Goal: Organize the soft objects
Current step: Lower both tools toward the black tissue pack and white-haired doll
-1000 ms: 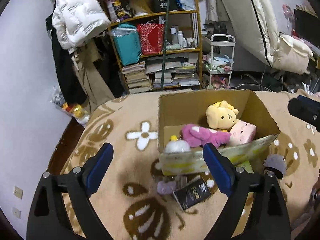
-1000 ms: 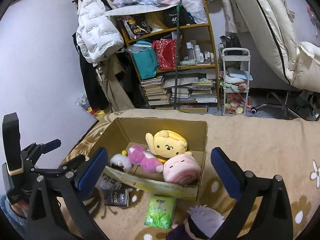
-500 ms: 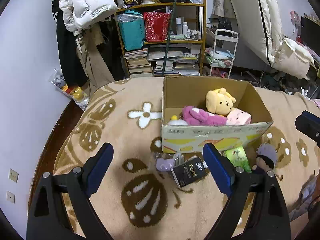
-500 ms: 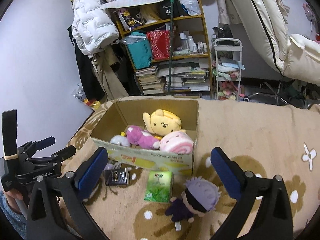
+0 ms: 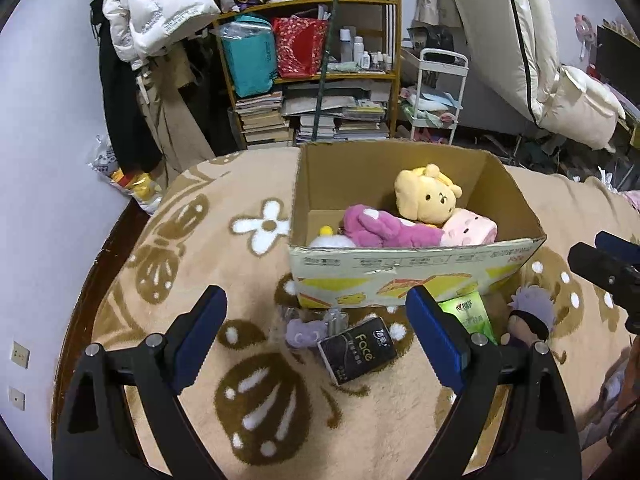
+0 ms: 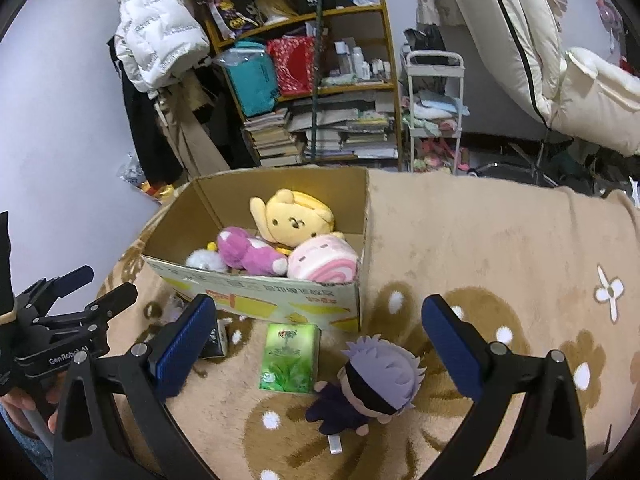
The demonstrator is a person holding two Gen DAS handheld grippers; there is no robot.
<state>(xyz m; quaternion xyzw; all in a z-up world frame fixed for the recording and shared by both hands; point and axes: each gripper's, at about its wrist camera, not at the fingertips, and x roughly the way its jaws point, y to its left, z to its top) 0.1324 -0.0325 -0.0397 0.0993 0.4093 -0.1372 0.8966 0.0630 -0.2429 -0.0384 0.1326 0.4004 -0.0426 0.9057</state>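
Over the blanket [image 6: 500,240], you have lowered both hand-held grippers, left [image 5: 316,340] and right [image 6: 316,344], toward the doll [image 6: 372,384]; both released, empty, ready to pick.

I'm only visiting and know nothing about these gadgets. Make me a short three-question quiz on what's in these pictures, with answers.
1. True or false: the yellow plush lies inside the cardboard box.
2. Which soft toy lies on the blanket in front of the box? A) pink roll plush B) purple-haired doll C) magenta plush
3. Fill in: the pack between the black tissue pack and the doll is coloured ____.

Key
1. True.
2. B: the purple-haired doll lies outside; the pink roll plush and magenta plush are in the box.
3. Green: the green tissue pack.
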